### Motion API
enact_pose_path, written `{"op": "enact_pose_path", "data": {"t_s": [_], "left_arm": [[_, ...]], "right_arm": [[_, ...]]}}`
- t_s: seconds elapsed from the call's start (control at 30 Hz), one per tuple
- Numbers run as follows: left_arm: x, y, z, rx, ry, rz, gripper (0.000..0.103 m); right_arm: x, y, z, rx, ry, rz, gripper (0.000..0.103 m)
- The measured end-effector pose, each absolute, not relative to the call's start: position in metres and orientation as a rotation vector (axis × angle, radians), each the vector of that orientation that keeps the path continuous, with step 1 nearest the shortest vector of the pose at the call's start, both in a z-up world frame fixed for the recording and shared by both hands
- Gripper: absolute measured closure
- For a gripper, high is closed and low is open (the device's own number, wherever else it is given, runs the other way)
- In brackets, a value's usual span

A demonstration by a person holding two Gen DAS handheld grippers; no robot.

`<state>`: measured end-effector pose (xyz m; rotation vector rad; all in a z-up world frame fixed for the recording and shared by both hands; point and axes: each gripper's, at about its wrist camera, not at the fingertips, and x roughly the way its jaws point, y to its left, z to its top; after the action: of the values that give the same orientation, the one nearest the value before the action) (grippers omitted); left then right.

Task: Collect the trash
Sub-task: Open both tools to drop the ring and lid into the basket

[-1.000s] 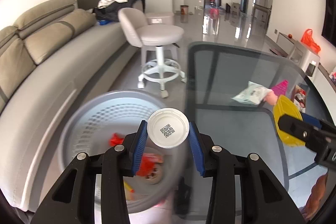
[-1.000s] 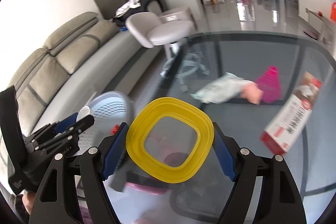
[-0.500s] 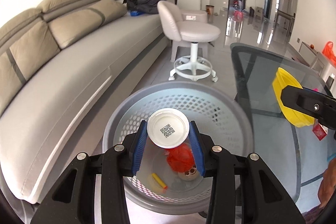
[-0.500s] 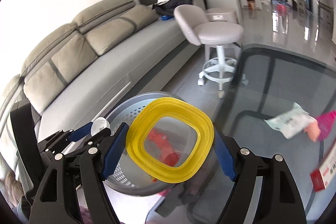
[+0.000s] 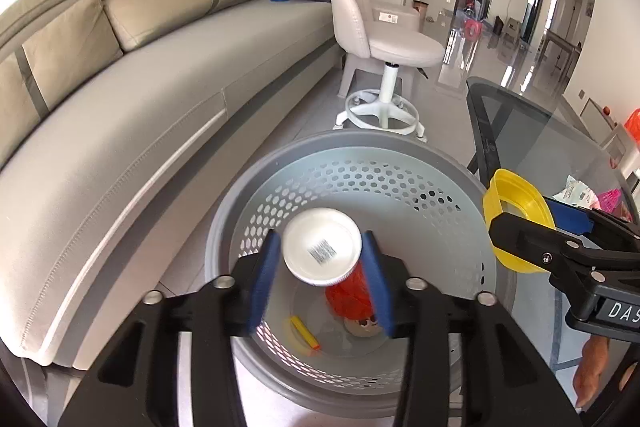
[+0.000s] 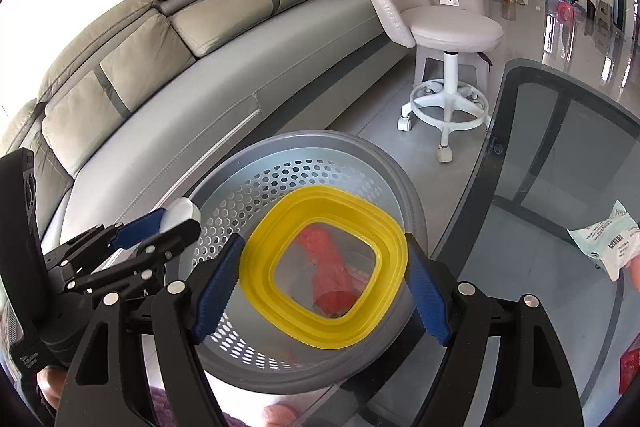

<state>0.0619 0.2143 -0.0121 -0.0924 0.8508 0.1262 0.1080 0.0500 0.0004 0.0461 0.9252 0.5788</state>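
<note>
- While both claws hang over it, the grey perforated basket [image 5: 460, 183] stands on the floor between the long grey sofa [image 5: 132, 115] and the glass tabletop [image 6: 560, 187], with a white swivel stool [image 5: 384, 55] beyond it.
- At the basket's bottom lie an orange-red crumpled wrapper [image 5: 348, 297] and a small yellow piece [image 5: 305, 331].
- Over the basket's mouth, the right claw [image 6: 324, 275] is clenched on a yellow square-ish ring lid [image 6: 280, 227], its blue pads pressing the lid's two sides; the wrapper shows through the lid's clear centre.
- Next to it, the left claw [image 5: 320, 263] has just been opening; its blue pads stand slightly off a white round lid [image 5: 322, 247] with a printed code, which is blurred and tilted between them above the basket's interior.
- On the tabletop, well apart from the basket, lies a pale packet [image 6: 608, 243] with a barcode.
</note>
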Motion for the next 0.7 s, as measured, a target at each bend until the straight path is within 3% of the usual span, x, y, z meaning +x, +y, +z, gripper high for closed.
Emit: {"op": "enact_pose_path", "data": {"t_s": [0.13, 0.7], "left_arm": [[0.056, 0.213, -0.008, -0.077, 0.818, 0.138, 0.034], [0.036, 0.209, 0.005, -0.081, 0.794, 0.121, 0.031]], "right_arm": [[0.111, 0.044, 0.0, 0.071, 0.936, 0.571, 0.027], [0.077, 0.009, 0.014, 0.119, 0.881, 0.486, 0.027]]}}
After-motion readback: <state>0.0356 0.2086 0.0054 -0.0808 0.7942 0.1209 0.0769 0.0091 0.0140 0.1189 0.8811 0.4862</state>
